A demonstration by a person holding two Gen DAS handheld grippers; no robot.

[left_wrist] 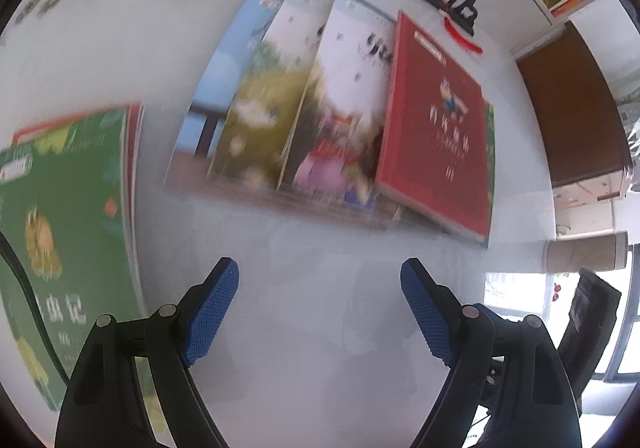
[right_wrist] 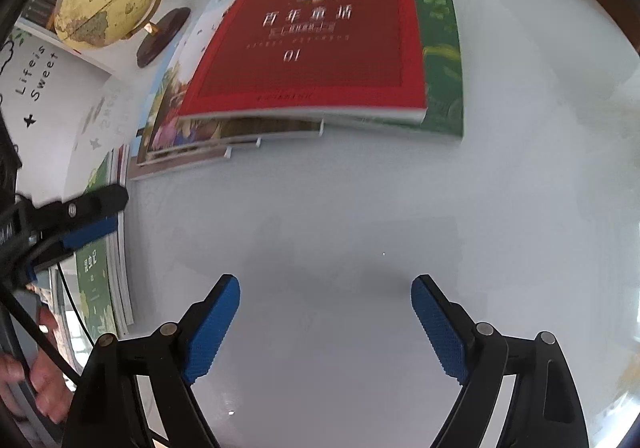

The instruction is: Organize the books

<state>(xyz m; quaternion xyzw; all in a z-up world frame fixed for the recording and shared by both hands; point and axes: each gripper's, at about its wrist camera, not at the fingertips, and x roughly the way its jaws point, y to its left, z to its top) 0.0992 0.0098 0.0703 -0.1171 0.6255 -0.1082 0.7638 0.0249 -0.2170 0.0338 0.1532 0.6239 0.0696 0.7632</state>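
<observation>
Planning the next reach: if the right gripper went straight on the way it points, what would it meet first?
Probably the bare white tabletop; the right gripper has empty, open jaws, and the red book lies farther ahead.

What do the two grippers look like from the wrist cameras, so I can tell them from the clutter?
Both match: the left gripper and right gripper have black, angular linkage arms with round silver pivot pins, and fingers faced with blue, finely textured pads. In the right wrist view, a thin black cable runs from the left gripper past a bare hand; no sleeve shows.
</observation>
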